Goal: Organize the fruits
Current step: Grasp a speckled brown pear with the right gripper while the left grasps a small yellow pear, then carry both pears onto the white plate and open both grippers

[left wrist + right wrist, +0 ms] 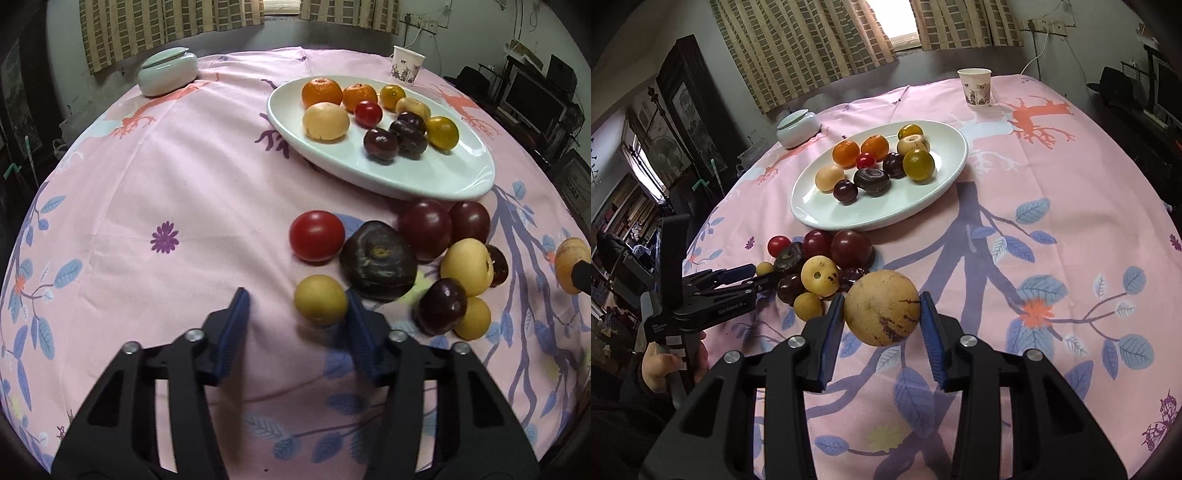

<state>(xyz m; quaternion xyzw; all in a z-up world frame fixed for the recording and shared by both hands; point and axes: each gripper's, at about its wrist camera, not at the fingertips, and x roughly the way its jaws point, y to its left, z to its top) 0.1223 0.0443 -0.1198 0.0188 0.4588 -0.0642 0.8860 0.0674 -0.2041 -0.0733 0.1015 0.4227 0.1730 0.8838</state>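
Note:
A white oval plate [369, 177] [820, 218] holds oranges, dark plums, a small tomato and yellow fruits. In front of it a heap lies on the pink cloth: a red tomato [317, 236], a big dark fruit [378, 260], red plums [424, 229] and a pale yellow fruit [467, 267]. My left gripper [296, 295] [759, 275] stands open around a small yellow fruit [320, 300], which lies against the right pad, with a gap to the left one. My right gripper [882, 301] is shut on a tan, purple-streaked fruit [882, 306] [570, 266] lifted off the cloth.
A paper cup [406, 66] [975, 88] stands at the far edge of the table, a lidded white jar [168, 72] [796, 127] at the far left. A person's hand [665, 365] holds the left gripper's handle. Dark furniture surrounds the round table.

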